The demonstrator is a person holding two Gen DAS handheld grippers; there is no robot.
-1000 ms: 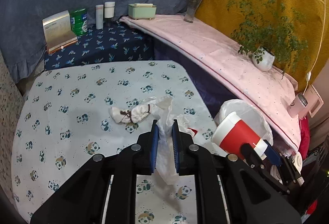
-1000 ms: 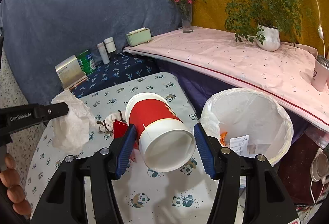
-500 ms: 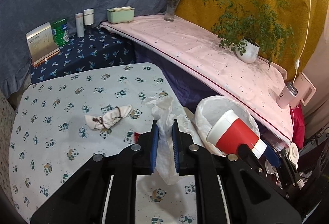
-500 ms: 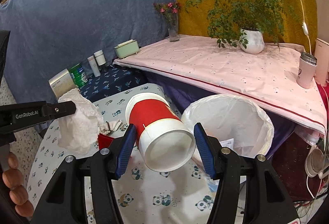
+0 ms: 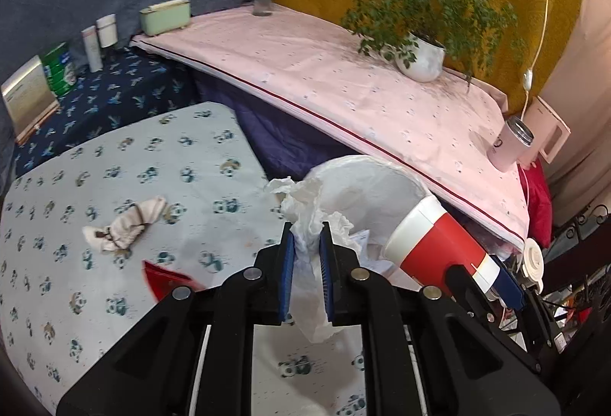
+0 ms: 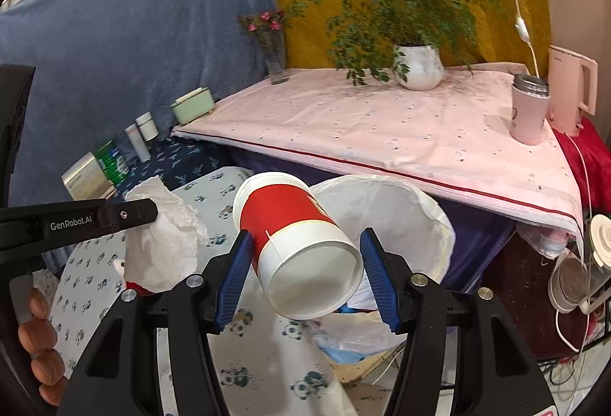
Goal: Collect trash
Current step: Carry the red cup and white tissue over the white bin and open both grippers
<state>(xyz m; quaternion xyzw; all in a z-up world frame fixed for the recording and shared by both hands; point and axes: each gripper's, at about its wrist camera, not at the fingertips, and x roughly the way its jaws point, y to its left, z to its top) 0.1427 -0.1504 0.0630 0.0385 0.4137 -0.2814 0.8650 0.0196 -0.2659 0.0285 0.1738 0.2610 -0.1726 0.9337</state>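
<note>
My left gripper (image 5: pixel 307 255) is shut on a crumpled white tissue (image 5: pixel 305 213), held above the panda-print table edge, just short of the white-lined trash bin (image 5: pixel 362 183). My right gripper (image 6: pixel 305 263) is shut on a red and white paper cup (image 6: pixel 294 225), lying on its side with its mouth toward the camera, in front of the bin (image 6: pixel 401 209). The cup (image 5: pixel 435 248) and tissue (image 6: pixel 164 236) each show in the other view. A knotted white rag (image 5: pixel 122 225) and a red wrapper (image 5: pixel 164 280) lie on the table.
A pink-covered shelf (image 6: pixel 382 125) runs behind the bin with a potted plant (image 6: pixel 416 68), flower vase (image 6: pixel 275 60), pink tumbler (image 6: pixel 529 110) and kettle (image 6: pixel 571 91). Bottles, a green can and a box (image 5: pixel 26 95) stand on the dark blue cloth at back left. A person's fingers (image 6: pixel 38 339) show bottom left.
Both grippers have carried their loads to the right, toward the bin; the table and rag have slid left in view. The red wrapper now shows beside the left gripper. Grips unchanged.
</note>
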